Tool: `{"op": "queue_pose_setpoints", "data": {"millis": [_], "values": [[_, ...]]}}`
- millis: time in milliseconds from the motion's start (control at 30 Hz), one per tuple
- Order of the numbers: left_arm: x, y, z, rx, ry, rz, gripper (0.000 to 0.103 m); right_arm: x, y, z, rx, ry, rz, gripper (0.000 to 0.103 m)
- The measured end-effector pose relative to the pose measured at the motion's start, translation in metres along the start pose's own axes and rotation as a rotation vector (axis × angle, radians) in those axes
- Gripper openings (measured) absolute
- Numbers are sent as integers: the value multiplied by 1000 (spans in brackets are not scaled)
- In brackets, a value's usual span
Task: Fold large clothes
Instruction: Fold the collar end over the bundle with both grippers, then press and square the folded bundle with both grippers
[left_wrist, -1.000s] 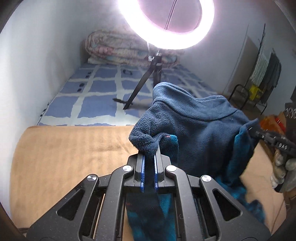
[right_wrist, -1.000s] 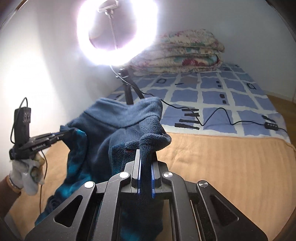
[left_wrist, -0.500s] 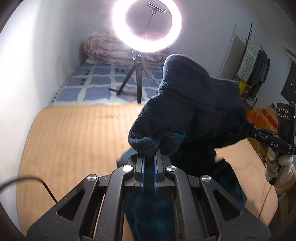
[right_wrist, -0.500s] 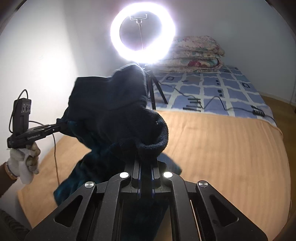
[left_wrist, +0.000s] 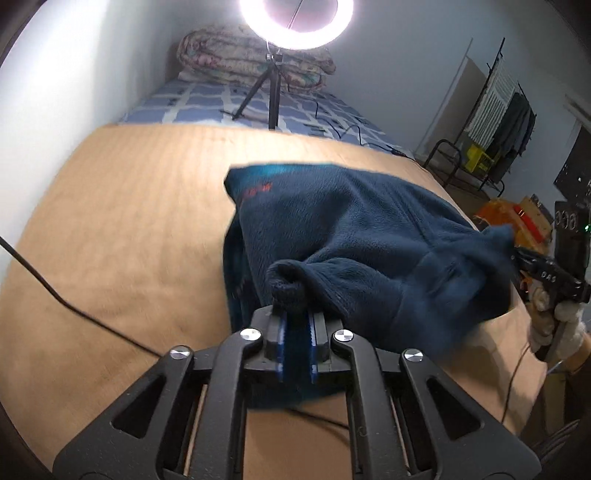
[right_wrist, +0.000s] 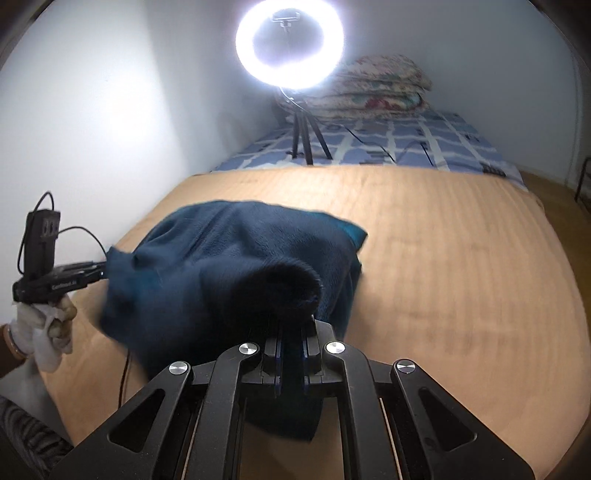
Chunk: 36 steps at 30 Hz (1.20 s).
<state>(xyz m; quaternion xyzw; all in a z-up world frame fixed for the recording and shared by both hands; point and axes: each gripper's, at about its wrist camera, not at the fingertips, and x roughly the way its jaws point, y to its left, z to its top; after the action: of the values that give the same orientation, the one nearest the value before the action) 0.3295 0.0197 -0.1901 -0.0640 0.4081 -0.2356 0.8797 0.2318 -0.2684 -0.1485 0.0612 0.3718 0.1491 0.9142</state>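
Since a second ago you have swept the dark blue fleece garment (left_wrist: 369, 251) down from the air in front of the ring light (left_wrist: 295, 26); it now drapes low over the tan blanket (left_wrist: 129, 229) on the bed, and both wrist views are blurred along the cloth edges.

Your left tool (left_wrist: 295, 332) is clenched on a bunched fold of the garment, with fleece running between the blue pads and hanging below them. In the right wrist view this same tool (right_wrist: 99, 271) shows at the left, held by your gloved left hand (right_wrist: 44, 325), with cloth pulled into its tip. A black cable (left_wrist: 55, 295) crosses the blanket near the bed's left edge.

Between the two tools the garment spans in a loose hump. Its far end, with a strip of teal lining showing and a small red mark, lies on the blanket toward the middle of the bed; the near part is lifted off it.

Your right tool (right_wrist: 291, 343) is likewise clenched on a rolled fold of the fleece, which fills the gap between its pads. In the left wrist view it (left_wrist: 517, 258) grips the garment's right corner near the bed's right edge, with your gloved right hand (left_wrist: 554, 325) below it.

Beyond the blanket, the light's tripod (right_wrist: 304, 140) stands on a blue checked sheet (right_wrist: 424, 144), with a folded floral quilt (right_wrist: 376, 88) at the far end.
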Motion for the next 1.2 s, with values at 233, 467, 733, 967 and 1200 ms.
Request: {"op": "queue_pose_setpoints", "data": {"millis": [233, 467, 733, 967, 1200], "values": [[-39, 18, -13, -61, 5, -36, 29, -22, 4, -18, -69, 51, -80, 8], [-56, 71, 5, -429, -2, -217, 65, -61, -34, -28, 297, 13, 126, 46], [13, 94, -1, -824, 136, -394, 65, -13, -32, -23, 559, 42, 312, 70], [33, 72, 2, -759, 205, -371, 15, 25, -24, -27, 598, 87, 326, 37], [-13, 48, 15, -574, 104, -318, 10, -9, -10, -23, 570, 55, 404, 7]]}}
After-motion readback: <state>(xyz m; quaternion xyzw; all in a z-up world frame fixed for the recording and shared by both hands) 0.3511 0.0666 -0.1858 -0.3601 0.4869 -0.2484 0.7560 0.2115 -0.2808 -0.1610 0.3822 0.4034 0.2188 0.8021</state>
